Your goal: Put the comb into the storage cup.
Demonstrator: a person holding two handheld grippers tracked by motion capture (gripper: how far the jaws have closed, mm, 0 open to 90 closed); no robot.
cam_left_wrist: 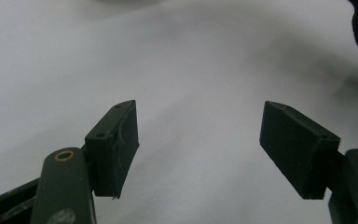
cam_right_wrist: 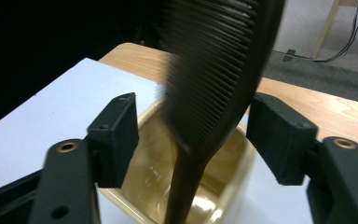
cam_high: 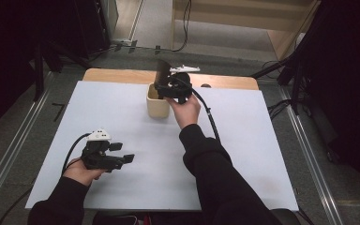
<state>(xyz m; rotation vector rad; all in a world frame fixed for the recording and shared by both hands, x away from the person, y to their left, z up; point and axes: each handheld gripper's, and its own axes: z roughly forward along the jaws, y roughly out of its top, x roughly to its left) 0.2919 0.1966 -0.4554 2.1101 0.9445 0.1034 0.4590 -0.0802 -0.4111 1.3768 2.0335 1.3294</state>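
The right gripper's fingers stand released, parted around a dark comb standing handle-down in the cream cup near the table's far edge. The left gripper's fingers are spread, grasping nothing, near its front-left corner.

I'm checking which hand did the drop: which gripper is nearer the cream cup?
Right. The right gripper hangs just above the cream cup, open around a black comb; the left gripper sits far off over the white sheet.
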